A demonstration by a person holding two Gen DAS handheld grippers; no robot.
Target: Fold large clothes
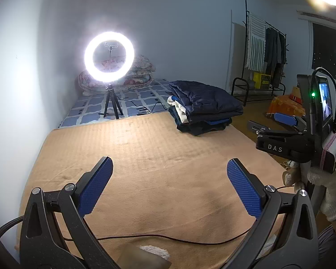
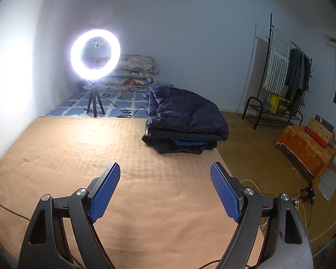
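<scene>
A stack of folded dark clothes with a navy padded jacket on top lies at the far right edge of the tan blanket; it also shows in the right wrist view. My left gripper is open and empty above the blanket. My right gripper is open and empty above the blanket, short of the stack. The right gripper's body shows at the right in the left wrist view, held by a gloved hand.
A lit ring light on a tripod stands at the blanket's far end, with folded floral quilts behind it. A clothes rack and an orange-covered box stand on the wooden floor at right. A cable crosses the near blanket.
</scene>
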